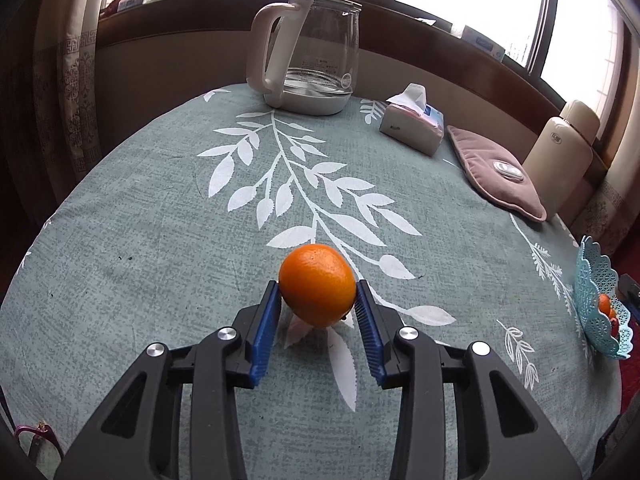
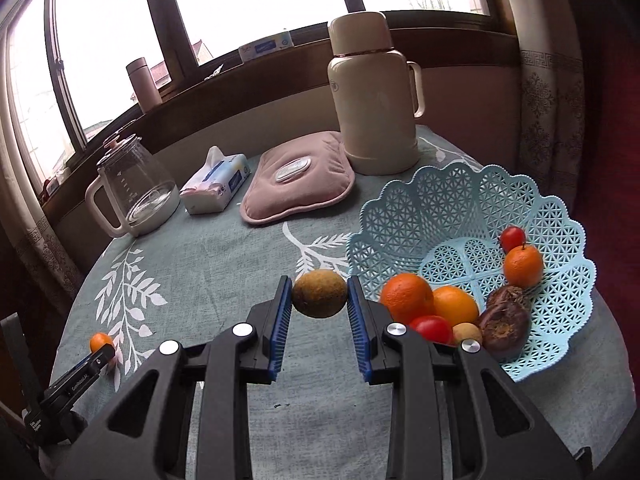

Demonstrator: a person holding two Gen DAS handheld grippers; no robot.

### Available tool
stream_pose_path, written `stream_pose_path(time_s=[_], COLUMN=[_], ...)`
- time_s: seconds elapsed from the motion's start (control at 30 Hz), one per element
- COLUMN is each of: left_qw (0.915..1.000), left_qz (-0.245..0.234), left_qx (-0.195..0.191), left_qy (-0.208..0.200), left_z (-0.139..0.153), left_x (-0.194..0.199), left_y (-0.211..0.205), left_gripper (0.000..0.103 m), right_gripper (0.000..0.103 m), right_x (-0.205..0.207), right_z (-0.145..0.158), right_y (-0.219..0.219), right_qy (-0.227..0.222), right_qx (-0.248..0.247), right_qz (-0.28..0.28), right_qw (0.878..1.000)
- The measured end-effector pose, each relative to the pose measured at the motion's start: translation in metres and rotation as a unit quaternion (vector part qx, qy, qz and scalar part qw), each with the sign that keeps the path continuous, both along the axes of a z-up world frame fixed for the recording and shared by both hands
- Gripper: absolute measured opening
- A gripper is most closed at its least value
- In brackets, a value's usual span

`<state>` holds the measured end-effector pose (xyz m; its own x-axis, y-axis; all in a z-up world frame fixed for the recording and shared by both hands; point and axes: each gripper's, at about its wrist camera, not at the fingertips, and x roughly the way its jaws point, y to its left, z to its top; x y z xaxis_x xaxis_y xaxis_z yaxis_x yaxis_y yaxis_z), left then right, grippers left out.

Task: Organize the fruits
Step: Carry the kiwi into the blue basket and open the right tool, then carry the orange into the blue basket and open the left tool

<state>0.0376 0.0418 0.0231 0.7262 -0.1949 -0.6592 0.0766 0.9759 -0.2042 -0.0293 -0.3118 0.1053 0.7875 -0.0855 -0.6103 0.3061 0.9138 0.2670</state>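
Observation:
In the left wrist view my left gripper [image 1: 317, 292] is shut on an orange [image 1: 317, 284], its blue pads pressing both sides just above the tablecloth. The same orange [image 2: 100, 342] and left gripper [image 2: 105, 354] show small at the lower left of the right wrist view. My right gripper [image 2: 319, 294] is shut on a brownish-green kiwi [image 2: 319, 293], held above the cloth just left of the light blue lattice basket [image 2: 560, 312]. The basket holds several fruits: oranges [image 2: 407, 297], a cherry tomato [image 2: 431, 328] and dark wrinkled fruits [image 2: 505, 322]. The basket [image 1: 596, 280] sits at the far right edge for the left wrist camera.
A round table with a grey-green leaf-print cloth [image 1: 160, 220] carries a glass kettle [image 1: 312, 52], a tissue pack [image 1: 414, 122], a pink hot-water pad [image 1: 496, 172] and a cream thermos [image 2: 374, 96] along its far side. Windows and curtains stand behind.

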Motion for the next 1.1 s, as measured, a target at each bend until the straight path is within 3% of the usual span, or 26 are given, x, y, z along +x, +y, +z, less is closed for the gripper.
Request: stream_pose_path(time_s=[0.47, 0.6, 0.67, 0.83, 1.1], left_qw=[1.0, 1.0, 1.0, 1.0, 0.9983], left_qz=[-0.003, -0.004, -0.004, -0.007, -0.057], left_qx=[0.002, 0.002, 0.002, 0.004, -0.008], left_qy=[0.001, 0.001, 0.0, 0.001, 0.008], left_z=[0.0, -0.001, -0.001, 0.0, 0.007], left_x=[-0.001, -0.001, -0.001, -0.001, -0.011], left_y=[-0.002, -0.002, -0.002, -0.003, -0.031], left_gripper=[0.039, 0.039, 0.039, 0.039, 0.038], right_gripper=[0.029, 0.033, 0.039, 0.04, 0.04], right_x=[-0.017, -0.021, -0.024, -0.032, -0.046], right_z=[-0.009, -0.013, -0.014, -0.013, -0.003], right_y=[-0.058, -0.066, -0.069, -0.075, -0.083], right_qy=[0.007, 0.01, 0.007, 0.001, -0.022], right_qx=[0.006, 0.013, 0.016, 0.018, 0.0], right_qz=[-0.086, -0.103, -0.11, -0.123, -0.154], right_qw=[0.996, 0.995, 0.994, 0.992, 0.988])
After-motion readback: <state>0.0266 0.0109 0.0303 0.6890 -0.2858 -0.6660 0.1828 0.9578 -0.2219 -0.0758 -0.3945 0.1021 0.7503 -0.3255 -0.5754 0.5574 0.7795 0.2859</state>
